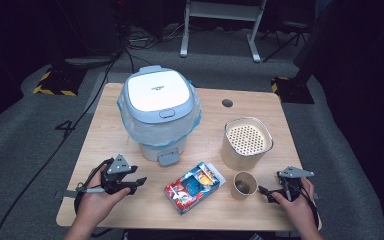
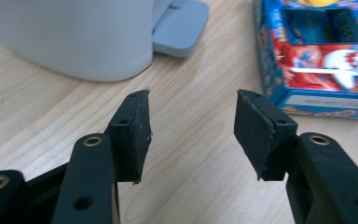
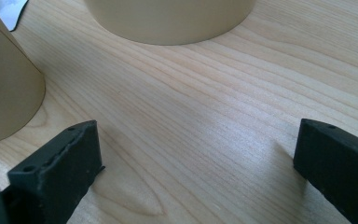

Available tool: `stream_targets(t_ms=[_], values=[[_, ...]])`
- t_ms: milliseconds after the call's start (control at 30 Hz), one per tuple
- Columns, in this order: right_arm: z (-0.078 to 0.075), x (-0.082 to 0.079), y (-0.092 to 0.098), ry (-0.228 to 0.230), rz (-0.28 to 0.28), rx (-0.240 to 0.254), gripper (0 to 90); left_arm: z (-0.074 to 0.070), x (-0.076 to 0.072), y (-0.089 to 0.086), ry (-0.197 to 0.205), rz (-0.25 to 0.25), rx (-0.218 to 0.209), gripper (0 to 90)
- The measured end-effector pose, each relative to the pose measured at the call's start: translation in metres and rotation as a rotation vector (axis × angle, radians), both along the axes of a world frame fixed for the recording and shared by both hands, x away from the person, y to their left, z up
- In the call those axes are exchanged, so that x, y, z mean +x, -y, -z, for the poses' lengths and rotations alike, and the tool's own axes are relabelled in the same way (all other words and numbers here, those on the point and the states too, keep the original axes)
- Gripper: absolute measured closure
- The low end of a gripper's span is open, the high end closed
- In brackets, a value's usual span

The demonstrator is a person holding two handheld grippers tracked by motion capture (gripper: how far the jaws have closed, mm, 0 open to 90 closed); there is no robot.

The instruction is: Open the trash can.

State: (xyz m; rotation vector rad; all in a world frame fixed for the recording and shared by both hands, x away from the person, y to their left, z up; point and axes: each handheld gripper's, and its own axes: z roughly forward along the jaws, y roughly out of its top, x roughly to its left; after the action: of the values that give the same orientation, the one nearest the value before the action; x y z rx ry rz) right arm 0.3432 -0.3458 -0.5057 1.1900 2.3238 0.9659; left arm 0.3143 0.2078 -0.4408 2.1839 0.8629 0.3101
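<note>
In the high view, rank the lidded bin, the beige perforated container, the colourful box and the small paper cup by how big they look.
1. lidded bin
2. beige perforated container
3. colourful box, close to the container in spread, so that order is unsure
4. small paper cup

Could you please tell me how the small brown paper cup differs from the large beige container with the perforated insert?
The small brown paper cup is far narrower and shorter than the large beige container. The cup's mouth is open, with something dark inside; the container holds a perforated cream insert. The cup stands nearer the right gripper. Both are upright, round and tan.

Box (image 1: 194, 186) between bin (image 1: 159, 114) and cup (image 1: 244, 185).
</note>
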Motion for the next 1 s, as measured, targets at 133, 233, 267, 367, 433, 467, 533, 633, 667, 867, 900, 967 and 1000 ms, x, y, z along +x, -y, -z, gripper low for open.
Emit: stream_targets(t_ms=[133, 233, 267, 367, 433, 467, 533, 633, 667, 867, 900, 967, 1000], values=[[0.000, 0.000, 0.000, 0.001, -0.003, 0.000, 1.0, -0.017, 0.000, 0.000, 0.006, 0.063, -0.021, 46.4], [0.000, 0.000, 0.000, 0.001, -0.003, 0.000, 1.0, -0.024, 0.001, -0.002, 0.013, 0.076, -0.034, 46.5], [0.000, 0.000, 0.000, 0.001, -0.003, 0.000, 1.0, -0.028, 0.002, -0.003, 0.019, 0.082, -0.046, 46.5], [0.000, 0.000, 0.000, 0.001, -0.003, 0.000, 1.0, -0.041, 0.006, -0.006, 0.036, 0.100, -0.078, 47.2], [0.000, 0.000, 0.000, 0.001, -0.003, 0.000, 1.0, -0.045, 0.007, -0.007, 0.040, 0.108, -0.086, 47.3], [0.000, 0.000, 0.000, 0.001, -0.003, 0.000, 1.0, -0.050, 0.009, -0.007, 0.045, 0.115, -0.088, 48.2], [0.000, 0.000, 0.000, 0.001, -0.003, 0.000, 1.0, -0.057, 0.012, -0.008, 0.065, 0.115, -0.079, 48.9], [0.000, 0.001, 0.000, 0.002, -0.010, -0.001, 0.9, -0.066, 0.015, -0.008, 0.075, 0.128, -0.098, 51.0], [0.000, 0.001, 0.000, 0.002, -0.010, -0.001, 0.7, -0.069, 0.016, -0.008, 0.077, 0.136, -0.109, 51.4], [0.000, 0.002, 0.000, 0.002, -0.012, -0.003, 0.5, -0.084, 0.022, -0.008, 0.104, 0.170, -0.143, 54.7], [0.000, 0.002, 0.000, 0.002, -0.012, -0.003, 0.5, -0.088, 0.024, -0.007, 0.113, 0.169, -0.143, 54.8], [0.000, 0.002, 0.000, 0.002, -0.013, -0.003, 0.5, -0.096, 0.027, -0.006, 0.123, 0.180, -0.161, 55.6], [0.000, 0.002, 0.000, 0.002, -0.013, -0.003, 0.5, -0.096, 0.027, -0.006, 0.123, 0.180, -0.161, 55.8]])
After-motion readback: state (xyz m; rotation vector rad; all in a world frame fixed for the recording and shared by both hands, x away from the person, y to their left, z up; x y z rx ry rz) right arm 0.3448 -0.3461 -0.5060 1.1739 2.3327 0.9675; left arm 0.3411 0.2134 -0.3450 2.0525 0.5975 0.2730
